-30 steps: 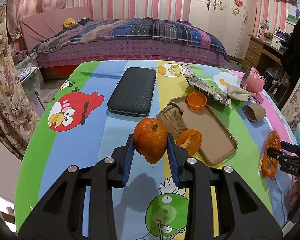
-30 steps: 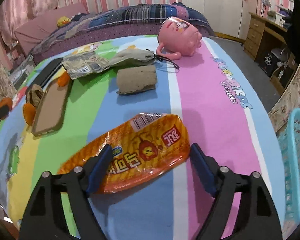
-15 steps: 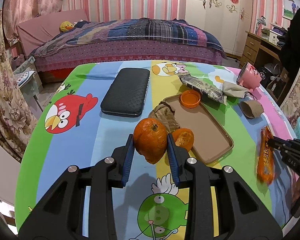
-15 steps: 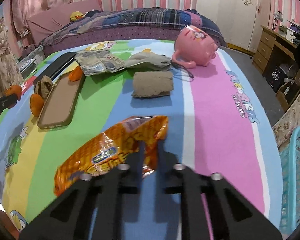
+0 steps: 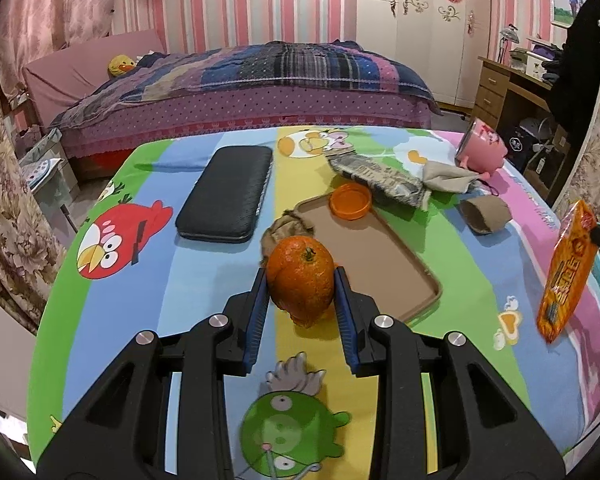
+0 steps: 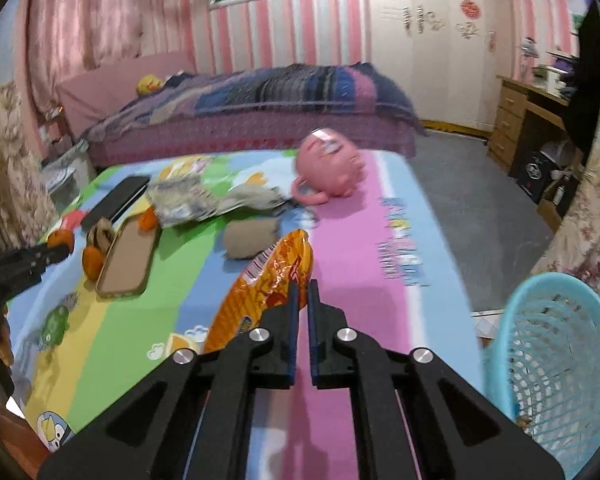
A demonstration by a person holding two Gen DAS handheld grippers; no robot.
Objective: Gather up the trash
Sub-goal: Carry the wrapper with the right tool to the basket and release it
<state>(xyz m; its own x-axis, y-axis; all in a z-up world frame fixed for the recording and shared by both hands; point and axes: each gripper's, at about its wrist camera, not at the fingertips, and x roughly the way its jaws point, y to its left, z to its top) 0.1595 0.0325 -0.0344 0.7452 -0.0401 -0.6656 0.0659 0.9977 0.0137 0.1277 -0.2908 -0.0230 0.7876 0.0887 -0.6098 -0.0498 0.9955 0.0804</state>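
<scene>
Right gripper [image 6: 303, 294], jaws just pinched together on one edge of the orange snack wrapper [image 6: 260, 284], which a second ago lay flat on the table [image 6: 380, 320] between open jaws; it now hangs clear of the cloth, at 3 o'clock in the left view. Left gripper [image 5: 300, 280] clamps an orange peel [image 5: 302, 276] as before, above the near end of the brown tray [image 5: 380, 256]. The blue mesh basket [image 6: 556, 344] stands at 4 o'clock, beside the table; both pieces look ready to go there
</scene>
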